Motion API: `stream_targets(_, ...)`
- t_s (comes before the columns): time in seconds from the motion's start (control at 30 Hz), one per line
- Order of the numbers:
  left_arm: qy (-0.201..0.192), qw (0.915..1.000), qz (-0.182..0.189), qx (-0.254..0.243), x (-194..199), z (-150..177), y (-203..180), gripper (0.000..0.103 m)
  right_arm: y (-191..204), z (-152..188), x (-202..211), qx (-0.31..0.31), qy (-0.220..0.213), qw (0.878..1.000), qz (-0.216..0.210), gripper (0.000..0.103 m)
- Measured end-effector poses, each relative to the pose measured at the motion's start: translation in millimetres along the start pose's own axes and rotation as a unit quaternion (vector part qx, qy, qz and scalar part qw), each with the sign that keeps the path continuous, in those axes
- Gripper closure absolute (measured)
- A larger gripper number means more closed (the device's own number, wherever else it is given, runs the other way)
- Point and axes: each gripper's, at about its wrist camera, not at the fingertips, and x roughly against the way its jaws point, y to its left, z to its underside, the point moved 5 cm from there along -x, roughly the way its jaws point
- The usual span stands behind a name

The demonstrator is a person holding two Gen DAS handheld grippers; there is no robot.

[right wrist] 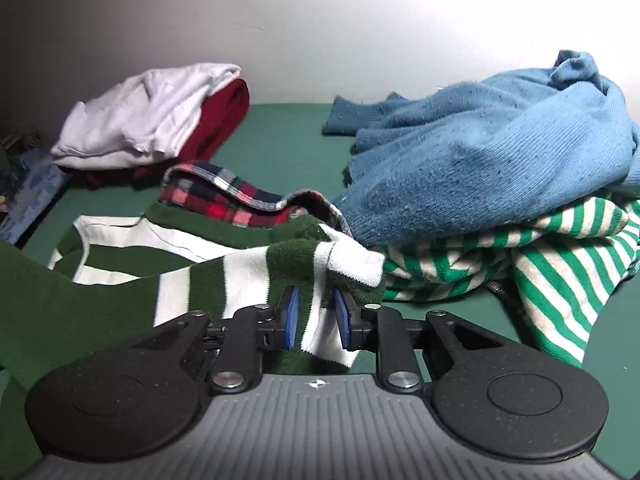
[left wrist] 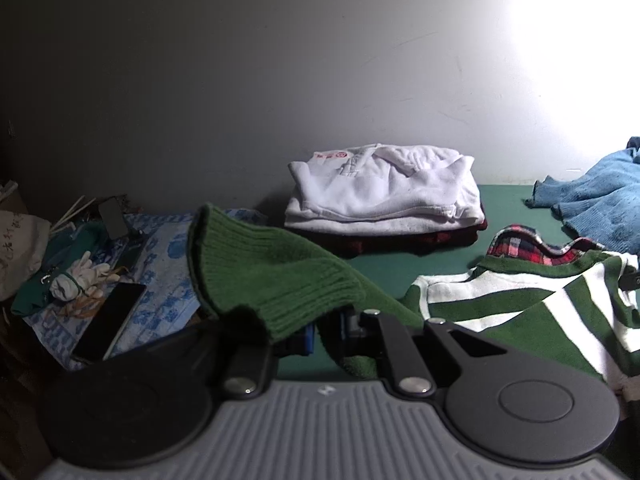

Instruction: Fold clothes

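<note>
A dark green and white striped sweater [left wrist: 520, 312] with a red plaid collar [left wrist: 520, 246] lies on the green table [left wrist: 508, 208]. My left gripper [left wrist: 326, 334] is shut on its plain green ribbed cuff [left wrist: 280, 272], which drapes over the fingers and hides them. In the right wrist view the same sweater [right wrist: 180, 264] spreads to the left, and my right gripper [right wrist: 316, 316] is shut on its striped sleeve end [right wrist: 320, 268], pinched between the blue pads [right wrist: 291, 316].
A folded stack, white on dark red [left wrist: 384, 196] [right wrist: 160, 120], sits by the wall. A crumpled blue sweater [right wrist: 500, 148] lies over a green-and-white striped garment [right wrist: 540, 264] at the right. Left of the table are a blue patterned cloth [left wrist: 160, 272], a phone [left wrist: 108, 324] and white gloves [left wrist: 80, 276].
</note>
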Motion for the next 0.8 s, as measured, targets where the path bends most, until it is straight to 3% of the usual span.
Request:
stream_targets(0.13, -0.002, 1.0000, -0.001, -0.009, -1, 0, -5, 0.092, -6, -3, -13, 0.014, 0.003, 1.000, 0.023, 0.082)
stream_targets(0.3, -0.011, 0.9993, 0.000, -0.035, 3, 1, -11, 0.092, -12, 0, -21, -0.010, 0.007, 1.000, 0.019, 0.081)
stream_targets(0.37, -0.020, 0.9983, 0.000, -0.055, 7, 1, -16, 0.092, -11, 2, -5, -0.034, -0.009, 0.999, 0.001, 0.077)
stream_targets(0.43, -0.030, 0.9966, 0.001, -0.077, 11, 0, -21, 0.092, -9, 9, 7, -0.054, 0.001, 0.998, -0.027, 0.073)
stream_targets(0.53, -0.055, 0.9914, 0.007, -0.118, 21, -1, -34, 0.092, 1, 21, 14, -0.051, 0.028, 0.997, -0.048, 0.073)
stream_targets(0.7, -0.098, 0.9793, 0.031, -0.175, 49, 4, -59, 0.091, 13, 20, 18, -0.045, 0.030, 0.997, -0.053, 0.073)
stream_targets(0.8, -0.105, 0.9760, 0.070, -0.177, 73, 15, -76, 0.091, 18, 18, 10, -0.018, 0.039, 0.999, -0.016, 0.073)
